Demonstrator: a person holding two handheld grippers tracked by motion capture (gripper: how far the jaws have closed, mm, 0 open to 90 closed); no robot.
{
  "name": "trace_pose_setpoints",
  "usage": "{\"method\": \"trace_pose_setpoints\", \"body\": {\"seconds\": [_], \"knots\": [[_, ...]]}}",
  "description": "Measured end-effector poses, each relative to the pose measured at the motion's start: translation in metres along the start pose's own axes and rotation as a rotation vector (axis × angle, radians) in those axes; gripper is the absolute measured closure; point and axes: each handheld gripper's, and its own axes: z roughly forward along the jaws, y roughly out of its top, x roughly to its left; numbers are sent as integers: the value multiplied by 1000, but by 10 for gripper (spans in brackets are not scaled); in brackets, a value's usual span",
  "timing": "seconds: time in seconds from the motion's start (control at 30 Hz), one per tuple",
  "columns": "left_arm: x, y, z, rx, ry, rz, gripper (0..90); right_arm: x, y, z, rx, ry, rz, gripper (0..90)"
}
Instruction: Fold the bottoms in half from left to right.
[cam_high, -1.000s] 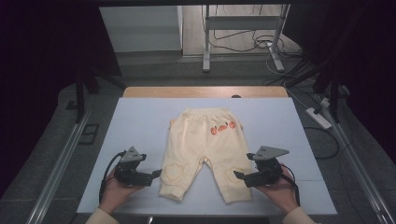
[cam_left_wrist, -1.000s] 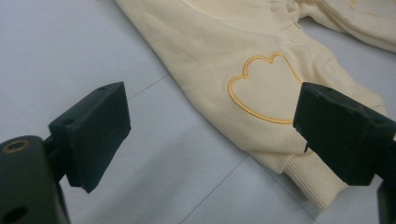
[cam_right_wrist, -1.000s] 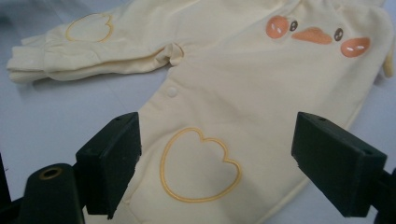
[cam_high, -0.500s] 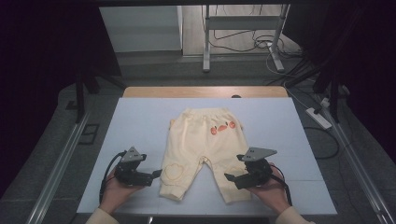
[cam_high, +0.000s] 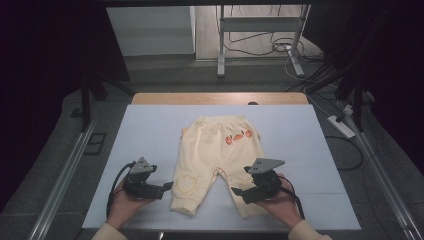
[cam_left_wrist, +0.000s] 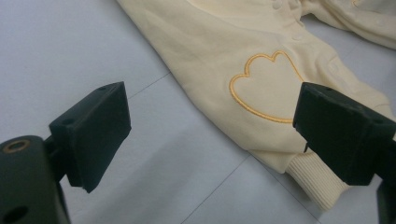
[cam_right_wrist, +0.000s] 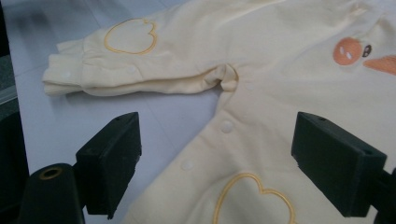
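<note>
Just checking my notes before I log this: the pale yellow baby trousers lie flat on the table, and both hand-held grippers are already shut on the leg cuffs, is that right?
Not quite. The trousers do lie flat on the table, but neither cuff is gripped. The left hand-held gripper and the right hand-held gripper are both open, as each gripper view shows: the jaws stand wide apart over the cloth.
</note>
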Motion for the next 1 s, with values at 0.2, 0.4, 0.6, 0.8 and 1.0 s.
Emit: {"method": "trace_pose_setpoints", "body": {"seconds": [0.2, 0.4, 0.6, 0.8, 1.0], "knots": [[0, 0, 0, 1, 0, 0, 109, 6, 5, 8, 2, 21, -11, 164], [0, 0, 0, 1, 0, -1, 109, 12, 12, 17, 1, 43, -26, 164], [1, -1, 0, 2, 1, -3, 109, 20, 18, 28, 4, 62, -40, 168], [1, -1, -1, -1, 0, -2, 109, 26, 23, 36, 8, 81, -49, 175], [2, -1, -1, -1, 1, -3, 109, 31, 26, 42, 12, 96, -56, 175]]}}
